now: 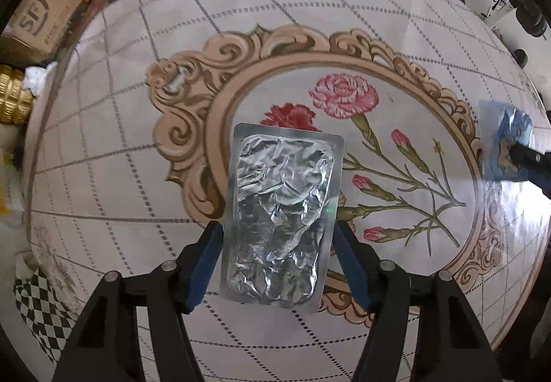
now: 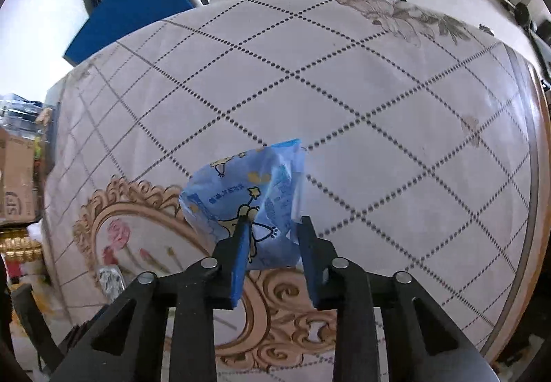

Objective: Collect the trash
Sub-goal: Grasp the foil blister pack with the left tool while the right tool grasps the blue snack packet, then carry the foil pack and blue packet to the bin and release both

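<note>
Pointing steeply down over the floral surface [image 1: 430, 48], left gripper [image 1: 277, 227] fingers pinch a crinkled foil blister pack [image 1: 280, 216]; right gripper [image 2: 273, 227] fingers pinch a crumpled blue wrapper [image 2: 241, 196].

txt: "SF" logo on cardboard box [image 1: 51, 8] | blue wrapper [image 2: 248, 199] print unreadable

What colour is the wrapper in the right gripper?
Blue wrapper with cartoon prints, pinched by the right gripper; clearest in the right wrist view.

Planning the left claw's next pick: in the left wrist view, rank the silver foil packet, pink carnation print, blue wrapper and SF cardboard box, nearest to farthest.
1. Silver foil packet, between the claw's pads.
2. Pink carnation print, just beyond.
3. Blue wrapper, far right.
4. SF cardboard box, off-table, upper left.
</note>
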### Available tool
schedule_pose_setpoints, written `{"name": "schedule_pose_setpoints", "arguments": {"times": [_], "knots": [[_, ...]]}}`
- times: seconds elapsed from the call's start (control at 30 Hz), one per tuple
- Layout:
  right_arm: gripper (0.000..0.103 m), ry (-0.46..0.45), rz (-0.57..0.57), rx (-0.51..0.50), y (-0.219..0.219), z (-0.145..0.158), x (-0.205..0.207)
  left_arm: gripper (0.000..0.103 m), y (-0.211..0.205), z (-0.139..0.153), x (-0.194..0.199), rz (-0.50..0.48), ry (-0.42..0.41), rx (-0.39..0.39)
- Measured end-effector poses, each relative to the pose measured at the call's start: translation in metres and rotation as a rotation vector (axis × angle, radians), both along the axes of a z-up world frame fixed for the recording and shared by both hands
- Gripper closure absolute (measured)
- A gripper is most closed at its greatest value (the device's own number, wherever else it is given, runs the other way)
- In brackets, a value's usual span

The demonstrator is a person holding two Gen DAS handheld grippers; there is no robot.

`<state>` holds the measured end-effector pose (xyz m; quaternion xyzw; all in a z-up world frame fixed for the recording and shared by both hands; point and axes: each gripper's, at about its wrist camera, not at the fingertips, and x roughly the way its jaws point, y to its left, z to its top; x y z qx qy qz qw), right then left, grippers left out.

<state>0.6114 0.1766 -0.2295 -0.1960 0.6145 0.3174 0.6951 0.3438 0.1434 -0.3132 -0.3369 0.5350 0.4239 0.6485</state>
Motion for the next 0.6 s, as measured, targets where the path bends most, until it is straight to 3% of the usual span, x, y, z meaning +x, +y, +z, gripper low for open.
{"name": "schedule_pose_setpoints", "arguments": {"times": [0.13,0.33,0.47,0.6], "knots": [[0.081,0.014,-0.013,0.041,-0.027,0.013,-0.007,0.04,-0.016,0.025,0.005,-0.031,-0.01,0.067],[0.083,0.024,-0.031,0.102,-0.084,0.041,-0.045,0.04,-0.071,0.078,-0.013,-0.11,-0.065,0.163],[0.083,0.039,-0.046,0.143,-0.132,0.057,-0.093,0.04,-0.114,0.099,-0.04,-0.178,-0.107,0.199],[0.083,0.039,-0.08,0.176,-0.194,0.067,-0.148,0.04,-0.142,0.102,-0.078,-0.253,-0.174,0.194]]}}
